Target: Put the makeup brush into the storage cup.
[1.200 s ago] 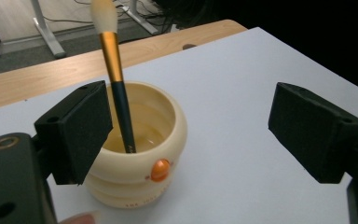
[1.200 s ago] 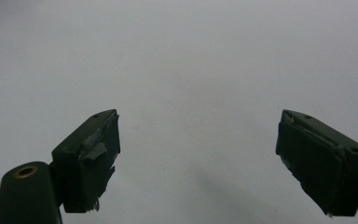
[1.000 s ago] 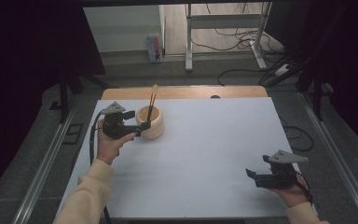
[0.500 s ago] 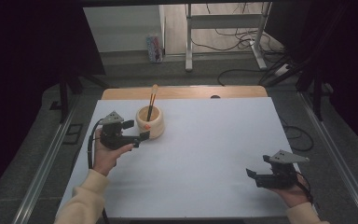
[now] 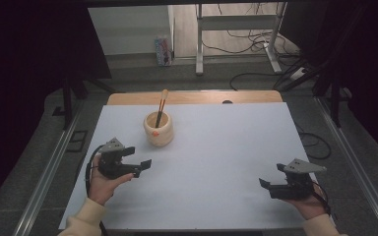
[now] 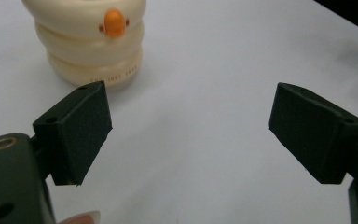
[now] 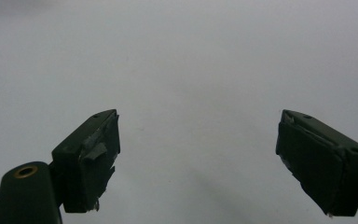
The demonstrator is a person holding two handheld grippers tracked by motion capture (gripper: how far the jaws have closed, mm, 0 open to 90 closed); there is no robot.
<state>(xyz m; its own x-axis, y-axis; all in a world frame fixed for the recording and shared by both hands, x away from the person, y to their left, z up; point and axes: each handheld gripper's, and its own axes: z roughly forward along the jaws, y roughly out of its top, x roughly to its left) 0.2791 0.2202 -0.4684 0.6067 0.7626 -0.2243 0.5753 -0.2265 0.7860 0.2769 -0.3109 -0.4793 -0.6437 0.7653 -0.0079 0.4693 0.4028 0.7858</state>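
Your left gripper (image 5: 140,164) hovers over the near-left part of the white table (image 5: 226,147), its black jaws spread wide with nothing between them; from the high view they point toward the table's middle, your left hand (image 5: 101,182) wrapped around the body from below and a cream sleeve (image 5: 81,223) entering at the bottom edge. A black cable (image 5: 89,167) loops off the gripper's outer side. In the left gripper view, the left gripper (image 6: 191,130) frames bare tabletop, with a cream ridged pot (image 6: 91,44) standing just beyond the left-hand jaw and apart from it; a fingertip (image 6: 81,218) shows at the lower edge. Your right gripper (image 5: 270,182) sits low over the near-right corner, your right hand (image 5: 307,201) cupped under it, jaws likewise wide apart and aimed leftward across the table; the right gripper view shows the right gripper (image 7: 198,154) over plain white surface. The pot (image 5: 158,129) stands on the table's far-left area, near your left gripper and well apart from the right, with a stick utensil (image 5: 161,105), wooden-tipped, leaning upright in it. An orange beak-like knob (image 6: 114,22) flanked by two small dots marks the pot's front; a row of tiny embossed characters (image 6: 114,78) runs around its lowest ridge, too small to read. A small printed carton (image 5: 163,50) on the floor beyond the table is too blurred to read.
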